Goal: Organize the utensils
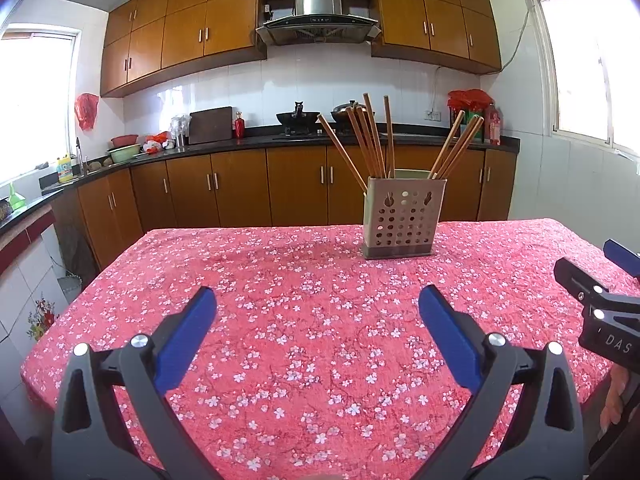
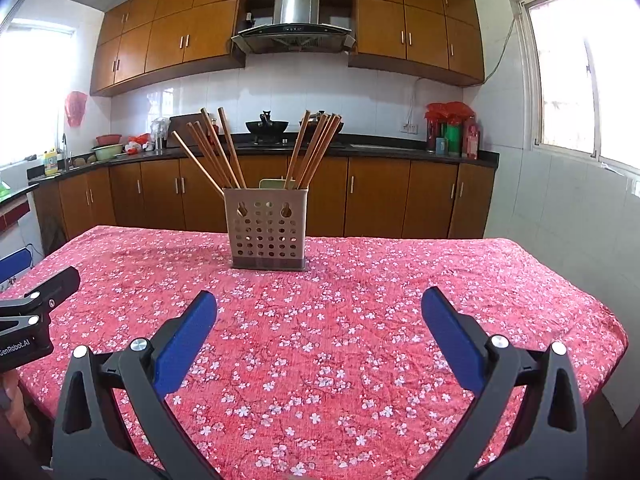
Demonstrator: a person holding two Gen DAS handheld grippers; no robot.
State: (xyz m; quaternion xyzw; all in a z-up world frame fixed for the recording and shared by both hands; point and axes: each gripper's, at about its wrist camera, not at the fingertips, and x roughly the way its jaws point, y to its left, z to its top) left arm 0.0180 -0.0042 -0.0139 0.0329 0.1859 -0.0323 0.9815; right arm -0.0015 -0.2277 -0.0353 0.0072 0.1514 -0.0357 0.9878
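Observation:
A beige perforated utensil holder (image 1: 400, 220) (image 2: 267, 232) stands upright on the far part of the table. Several wooden chopsticks (image 1: 370, 140) (image 2: 216, 152) stick out of it in two bunches, one leaning left and one (image 1: 458, 146) (image 2: 314, 150) leaning right. My left gripper (image 1: 318, 300) is open and empty above the tablecloth, well in front of the holder. My right gripper (image 2: 319, 302) is open and empty, also well in front of the holder. The right gripper also shows at the right edge of the left wrist view (image 1: 600, 280).
The table (image 1: 280, 360) (image 2: 400, 340) has a red floral cloth. Its far edge lies just behind the holder. Beyond are brown kitchen cabinets (image 1: 240, 184), a dark counter with woks (image 2: 267, 125) and a range hood (image 1: 318, 20). Windows stand left and right.

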